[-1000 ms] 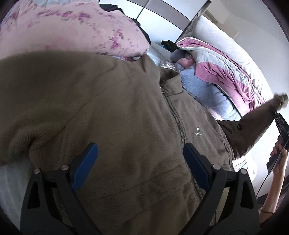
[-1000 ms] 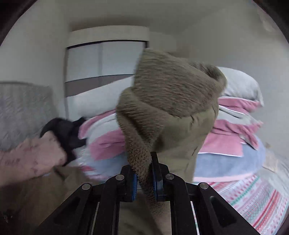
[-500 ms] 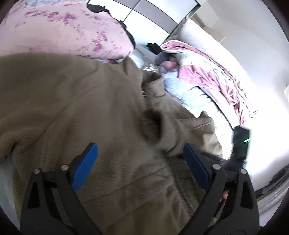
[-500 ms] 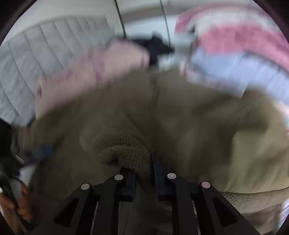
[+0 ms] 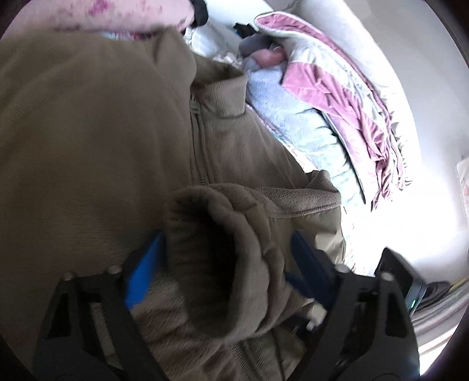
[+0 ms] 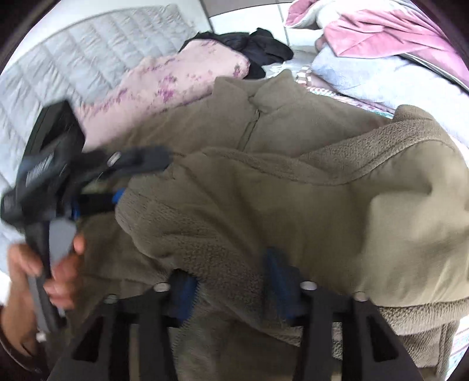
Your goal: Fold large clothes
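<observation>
Sleeve (image 5: 222,258) lies folded across my fleece jacket (image 5: 88,146); left gripper (image 5: 225,263) and right gripper (image 6: 231,290) both gape apart, gripping nothing.

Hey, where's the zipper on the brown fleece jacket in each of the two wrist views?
Left wrist: the zipper runs down the upper middle of the brown fleece jacket, from the collar toward the folded sleeve cuff.
Right wrist: it sits at upper center, short and slanted, just below the collar.
Shared landmark: the pink floral pillow, beyond the jacket's collar.
</observation>
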`<state>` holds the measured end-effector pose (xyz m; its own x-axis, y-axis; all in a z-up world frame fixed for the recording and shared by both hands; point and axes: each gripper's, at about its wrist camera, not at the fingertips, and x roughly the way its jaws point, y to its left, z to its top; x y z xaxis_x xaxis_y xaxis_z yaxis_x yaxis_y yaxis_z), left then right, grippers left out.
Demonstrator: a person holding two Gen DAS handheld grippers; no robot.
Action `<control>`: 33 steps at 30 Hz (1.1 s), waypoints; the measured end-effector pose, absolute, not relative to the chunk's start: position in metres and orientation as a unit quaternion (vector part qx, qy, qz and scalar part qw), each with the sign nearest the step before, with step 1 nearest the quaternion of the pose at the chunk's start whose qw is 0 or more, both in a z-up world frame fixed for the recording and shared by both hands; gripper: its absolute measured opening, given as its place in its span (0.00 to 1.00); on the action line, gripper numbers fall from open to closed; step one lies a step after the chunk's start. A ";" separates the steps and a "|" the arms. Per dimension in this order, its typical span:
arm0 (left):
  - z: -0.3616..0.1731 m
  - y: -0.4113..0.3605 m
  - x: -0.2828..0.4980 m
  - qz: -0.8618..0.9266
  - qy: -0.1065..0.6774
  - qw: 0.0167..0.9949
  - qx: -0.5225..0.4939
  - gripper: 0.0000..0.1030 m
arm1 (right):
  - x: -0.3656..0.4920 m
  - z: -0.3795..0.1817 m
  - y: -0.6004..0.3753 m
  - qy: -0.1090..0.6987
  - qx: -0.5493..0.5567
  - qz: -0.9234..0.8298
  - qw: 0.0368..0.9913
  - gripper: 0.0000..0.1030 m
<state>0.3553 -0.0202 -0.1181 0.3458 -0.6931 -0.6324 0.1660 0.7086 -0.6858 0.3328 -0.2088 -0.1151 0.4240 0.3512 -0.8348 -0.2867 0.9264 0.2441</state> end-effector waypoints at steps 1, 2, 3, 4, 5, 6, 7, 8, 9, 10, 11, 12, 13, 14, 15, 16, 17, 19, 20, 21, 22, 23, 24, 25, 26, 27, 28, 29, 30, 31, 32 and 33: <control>-0.120 -0.023 0.357 -0.273 0.505 0.774 -0.266 0.80 | 0.331 -0.116 -0.210 0.501 0.029 0.201 0.842 0.64; -0.121 -0.026 0.357 -0.273 0.508 0.772 -0.268 0.80 | 0.328 -0.116 -0.211 0.496 0.033 0.218 0.840 0.87; -0.122 -0.027 0.357 -0.271 0.507 0.773 -0.269 0.80 | 0.326 -0.115 -0.212 0.497 0.043 0.246 0.831 0.99; -0.122 -0.029 0.357 -0.266 0.506 0.776 -0.266 0.80 | 0.323 -0.111 -0.212 0.500 0.044 0.267 0.823 1.00; -0.121 -0.030 0.358 -0.265 0.504 0.778 -0.264 0.78 | 0.319 -0.106 -0.212 0.500 0.043 0.287 0.816 1.00; -0.121 -0.031 0.358 -0.262 0.504 0.780 -0.262 0.67 | 0.315 -0.102 -0.214 0.499 0.043 0.301 0.812 1.00; -0.121 -0.031 0.359 -0.253 0.503 0.786 -0.258 0.48 | 0.311 -0.096 -0.217 0.494 0.046 0.315 0.809 1.00; -0.119 -0.030 0.358 -0.248 0.497 0.790 -0.258 0.37 | 0.307 -0.087 -0.224 0.481 0.054 0.327 0.812 1.00; -0.114 -0.030 0.358 -0.247 0.492 0.794 -0.258 0.33 | 0.304 -0.081 -0.231 0.471 0.059 0.327 0.817 1.00; -0.104 -0.029 0.354 -0.248 0.478 0.802 -0.258 0.30 | 0.302 -0.075 -0.240 0.462 0.064 0.321 0.825 1.00; -0.092 -0.027 0.348 -0.252 0.453 0.816 -0.255 0.29 | 0.300 -0.069 -0.250 0.453 0.069 0.310 0.833 1.00; -0.078 -0.024 0.340 -0.254 0.424 0.833 -0.249 0.29 | 0.300 -0.065 -0.259 0.445 0.076 0.302 0.840 1.00; -0.062 -0.018 0.330 -0.253 0.387 0.853 -0.243 0.28 | 0.298 -0.059 -0.274 0.429 0.093 0.293 0.849 1.00; -0.053 -0.011 0.321 -0.248 0.358 0.866 -0.247 0.28 | 0.297 -0.056 -0.287 0.413 0.114 0.291 0.855 1.00; -0.046 0.000 0.313 -0.238 0.328 0.879 -0.252 0.28 | 0.295 -0.054 -0.304 0.391 0.147 0.292 0.860 1.00; -0.045 0.012 0.309 -0.215 0.311 0.891 -0.253 0.30 | 0.294 -0.054 -0.326 0.365 0.195 0.289 0.863 1.00; -0.052 0.020 0.313 -0.179 0.318 0.898 -0.245 0.33 | 0.294 -0.056 -0.340 0.353 0.226 0.281 0.863 1.00; -0.077 0.024 0.330 -0.126 0.388 0.889 -0.208 0.41 | 0.298 -0.068 -0.371 0.340 0.285 0.234 0.865 1.00; -0.089 0.024 0.336 -0.110 0.422 0.879 -0.194 0.41 | 0.301 -0.077 -0.384 0.342 0.301 0.194 0.869 1.00; -0.100 0.027 0.339 -0.100 0.445 0.869 -0.190 0.41 | 0.304 -0.087 -0.394 0.350 0.308 0.152 0.872 1.00; -0.101 0.030 0.335 -0.107 0.434 0.872 -0.201 0.43 | 0.306 -0.095 -0.400 0.355 0.308 0.129 0.873 0.99; -0.098 0.031 0.331 -0.111 0.418 0.878 -0.207 0.43 | 0.305 -0.098 -0.402 0.354 0.304 0.117 0.877 0.98; -0.091 0.029 0.325 -0.108 0.400 0.887 -0.205 0.43 | 0.304 -0.096 -0.402 0.349 0.297 0.104 0.883 0.98; -0.082 0.026 0.321 -0.104 0.380 0.897 -0.199 0.43 | 0.304 -0.092 -0.398 0.347 0.278 0.088 0.892 0.98; -0.076 0.023 0.317 -0.109 0.364 0.904 -0.195 0.43 | 0.305 -0.085 -0.391 0.341 0.250 0.071 0.903 0.98; -0.068 0.019 0.313 -0.116 0.347 0.912 -0.188 0.44 | 0.308 -0.081 -0.385 0.334 0.221 0.054 0.915 0.98; -0.062 0.015 0.311 -0.123 0.333 0.917 -0.182 0.46 | 0.307 -0.077 -0.377 0.330 0.191 0.037 0.924 0.98; -0.058 0.010 0.309 -0.131 0.324 0.920 -0.177 0.48 | 0.308 -0.076 -0.371 0.333 0.168 0.029 0.928 0.98; -0.057 0.004 0.307 -0.144 0.318 0.922 -0.168 0.55 | 0.312 -0.079 -0.369 0.338 0.158 0.027 0.927 0.98; -0.060 -0.001 0.308 -0.155 0.319 0.921 -0.159 0.57 | 0.316 -0.083 -0.367 0.346 0.153 0.024 0.925 0.98; -0.066 -0.004 0.309 -0.165 0.327 0.918 -0.152 0.57 | 0.320 -0.090 -0.370 0.358 0.152 0.017 0.921 0.98; -0.077 -0.007 0.313 -0.176 0.346 0.910 -0.147 0.57 | 0.324 -0.098 -0.372 0.367 0.145 0.008 0.919 0.98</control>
<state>0.3126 -0.0072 -0.0769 0.6991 -0.4220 -0.5773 0.2180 0.8947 -0.3899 0.3238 -0.3715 -0.0983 0.7305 0.1209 -0.6722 0.0914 0.9580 0.2717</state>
